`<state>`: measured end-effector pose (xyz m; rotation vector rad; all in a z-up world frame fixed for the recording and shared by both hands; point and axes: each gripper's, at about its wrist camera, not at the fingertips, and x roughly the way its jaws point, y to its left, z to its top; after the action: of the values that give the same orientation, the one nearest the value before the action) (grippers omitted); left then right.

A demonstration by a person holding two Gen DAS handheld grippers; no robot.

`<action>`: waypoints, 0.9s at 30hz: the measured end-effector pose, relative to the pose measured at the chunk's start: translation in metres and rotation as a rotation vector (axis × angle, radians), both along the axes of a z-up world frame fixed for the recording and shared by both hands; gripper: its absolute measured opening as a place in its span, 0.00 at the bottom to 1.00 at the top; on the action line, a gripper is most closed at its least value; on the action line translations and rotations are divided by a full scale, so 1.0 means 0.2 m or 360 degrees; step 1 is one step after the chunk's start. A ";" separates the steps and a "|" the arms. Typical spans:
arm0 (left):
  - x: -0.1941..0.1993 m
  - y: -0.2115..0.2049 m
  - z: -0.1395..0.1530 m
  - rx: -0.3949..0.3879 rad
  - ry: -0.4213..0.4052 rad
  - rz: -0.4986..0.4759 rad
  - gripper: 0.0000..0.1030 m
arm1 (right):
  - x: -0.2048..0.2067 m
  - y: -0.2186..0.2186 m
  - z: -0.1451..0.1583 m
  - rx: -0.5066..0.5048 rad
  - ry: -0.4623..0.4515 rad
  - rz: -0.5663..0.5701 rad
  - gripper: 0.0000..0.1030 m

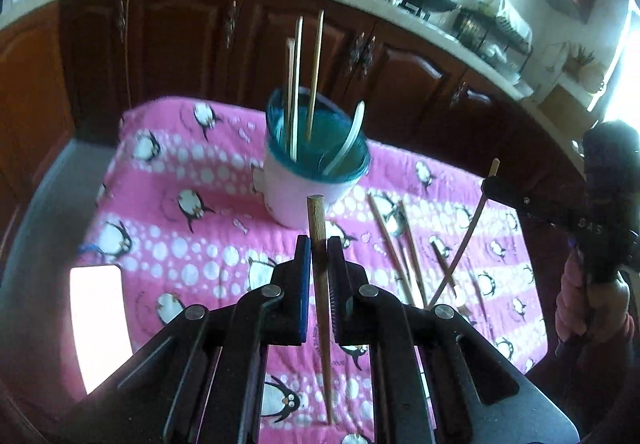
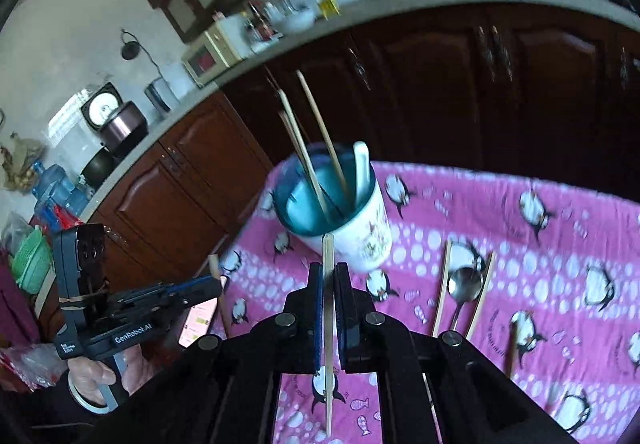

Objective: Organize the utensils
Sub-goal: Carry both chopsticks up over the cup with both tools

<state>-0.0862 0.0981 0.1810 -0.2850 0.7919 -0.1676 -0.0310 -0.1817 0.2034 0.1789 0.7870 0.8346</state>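
Note:
A white cup with a teal inside (image 1: pixel 308 180) stands on the pink penguin cloth (image 1: pixel 192 244); it holds several wooden chopsticks and a white spoon (image 1: pixel 348 140). My left gripper (image 1: pixel 319 244) is shut on a brown chopstick (image 1: pixel 318 240), held upright just before the cup. My right gripper (image 2: pixel 329 272) is shut on a pale chopstick (image 2: pixel 328 284), also near the cup (image 2: pixel 352 228). Loose chopsticks (image 1: pixel 390 248) and a metal spoon (image 2: pixel 462 288) lie on the cloth to the right of the cup. The right gripper also shows in the left wrist view (image 1: pixel 492 188).
Dark wooden cabinets (image 1: pixel 192 40) and a counter with pots stand behind the table. A bright phone (image 1: pixel 100 320) lies at the cloth's left edge. The left gripper and the hand holding it show at the left of the right wrist view (image 2: pixel 216 284).

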 end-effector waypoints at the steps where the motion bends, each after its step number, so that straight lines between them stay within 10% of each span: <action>1: -0.01 0.00 0.03 0.0008 -0.0024 0.0002 0.07 | -0.01 0.00 0.02 0.0011 -0.0016 0.0000 0.05; 27: 0.01 0.04 0.20 0.0193 -0.0120 0.0125 0.06 | -0.02 -0.03 0.30 0.0090 -0.0209 -0.0024 0.05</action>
<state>-0.0843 0.1053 0.2206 -0.1940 0.7118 -0.0557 -0.0358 -0.1869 0.2640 0.1781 0.6389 0.8459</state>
